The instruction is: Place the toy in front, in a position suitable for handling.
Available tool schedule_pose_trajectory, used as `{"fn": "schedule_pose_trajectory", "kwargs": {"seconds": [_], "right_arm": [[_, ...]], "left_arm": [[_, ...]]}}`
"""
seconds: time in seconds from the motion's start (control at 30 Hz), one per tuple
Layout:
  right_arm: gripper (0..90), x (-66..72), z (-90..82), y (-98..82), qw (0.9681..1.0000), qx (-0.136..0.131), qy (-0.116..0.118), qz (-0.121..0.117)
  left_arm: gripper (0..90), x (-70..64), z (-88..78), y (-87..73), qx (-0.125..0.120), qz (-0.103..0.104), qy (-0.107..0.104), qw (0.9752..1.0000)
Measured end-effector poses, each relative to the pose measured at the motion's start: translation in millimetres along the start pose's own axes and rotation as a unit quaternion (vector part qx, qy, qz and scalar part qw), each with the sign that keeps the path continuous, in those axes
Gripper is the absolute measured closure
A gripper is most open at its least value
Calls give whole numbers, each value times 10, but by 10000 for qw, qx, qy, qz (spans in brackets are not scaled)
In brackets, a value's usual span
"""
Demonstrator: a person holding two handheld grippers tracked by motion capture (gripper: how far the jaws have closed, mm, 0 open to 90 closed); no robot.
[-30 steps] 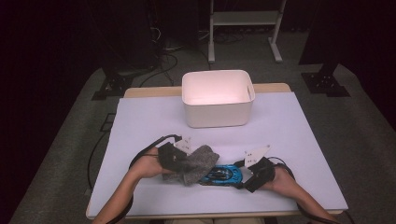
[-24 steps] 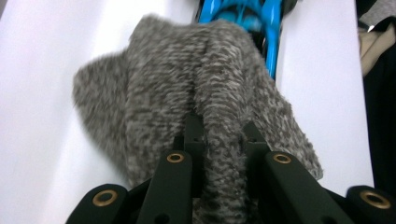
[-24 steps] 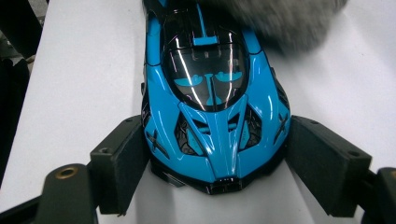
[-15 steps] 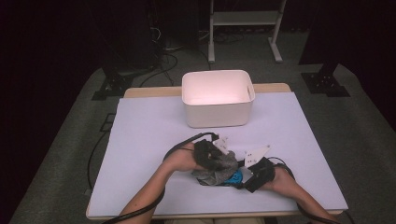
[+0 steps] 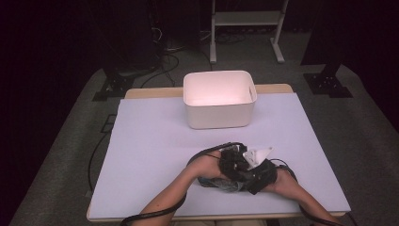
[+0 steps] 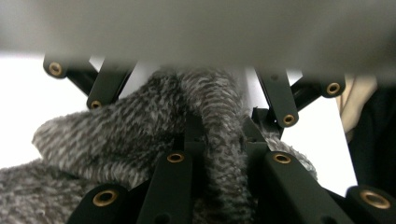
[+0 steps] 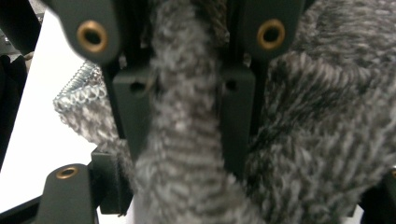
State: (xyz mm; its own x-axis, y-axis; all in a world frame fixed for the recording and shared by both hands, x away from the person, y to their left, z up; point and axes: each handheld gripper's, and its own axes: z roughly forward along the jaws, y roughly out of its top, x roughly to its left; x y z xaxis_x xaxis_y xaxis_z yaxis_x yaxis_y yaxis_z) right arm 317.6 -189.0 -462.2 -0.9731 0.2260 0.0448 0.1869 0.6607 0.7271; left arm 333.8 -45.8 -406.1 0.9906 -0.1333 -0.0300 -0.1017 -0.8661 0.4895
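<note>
A lab: cables (image 5: pixel 164 59) on grey carpet, equipment stand (image 5: pixel 244 28) (dark surroundings), covered table (image 5: pixel 155 141).

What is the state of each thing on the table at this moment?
Grey knitted cloth: bunched up, pinched by both grippers near the table's front edge.
Left hand-held gripper: shut on a fold of the cloth.
Right hand-held gripper: shut on a thick fold of the cloth.
White bin: upright, open at the top, inside looks empty, apart from the cloth.
Table cover: lying flat.
</note>
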Motion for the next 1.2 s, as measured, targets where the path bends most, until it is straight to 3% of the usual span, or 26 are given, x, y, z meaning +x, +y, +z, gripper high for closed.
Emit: {"fn": "schedule_pose_trajectory", "kwargs": {"seconds": [0.03, 0.07, 0.13, 0.17, 0.23, 0.43, 0.5, 0.53, 0.57, 0.7, 0.87, 0.97, 1.2], "right_arm": [[215, 4, 5, 2, 10000, -11, -31, 31], [214, -21, -8, -5, 9999, 41, 45, -150], [214, -20, -9, -5, 9999, 46, 31, -144], [214, -36, -8, -7, 9996, 72, -29, -255], [215, -27, -4, -7, 9998, 49, -23, -189], [219, -25, -6, -7, 9998, 56, -29, -213], [221, -26, -8, -7, 9998, 56, -25, -210], [222, -26, -8, -8, 9998, 56, -23, -212], [222, -26, -8, -8, 9998, 56, -23, -212], [223, -31, -9, -10, 9998, 50, -12, -206], [222, -30, -10, -10, 9998, 49, -13, -189], [221, -34, -10, -10, 9998, 46, -5, -185], [218, -35, -9, -8, 9999, 41, 4, -151]], "left_arm": [[785, -9, -11, -17, -25, -28, 8, 10000], [785, -32, -62, -67, 0, -34, 54, 10000], [785, -43, -103, -107, 25, -58, 56, 10000], [784, -48, -138, -143, 43, -44, 79, 9999], [784, -82, -202, -246, -9, -129, 124, 9998], [784, -165, -324, -365, 52, -74, 233, 9997], [784, -184, -413, -432, -8, -120, 325, 9994], [784, -196, -552, -516, -143, -204, 392, 9989], [784, -196, -552, -516, -143, -204, 392, 9989], [784, -222, -877, -686, -473, -387, 595, 9964], [784, -304, -1244, -1007, -775, -708, 842, 9909], [784, -369, -1358, -1193, -768, -852, 949, 9889], [784, -507, -1649, -1578, -893, -1210, 1248, 9807]]}}
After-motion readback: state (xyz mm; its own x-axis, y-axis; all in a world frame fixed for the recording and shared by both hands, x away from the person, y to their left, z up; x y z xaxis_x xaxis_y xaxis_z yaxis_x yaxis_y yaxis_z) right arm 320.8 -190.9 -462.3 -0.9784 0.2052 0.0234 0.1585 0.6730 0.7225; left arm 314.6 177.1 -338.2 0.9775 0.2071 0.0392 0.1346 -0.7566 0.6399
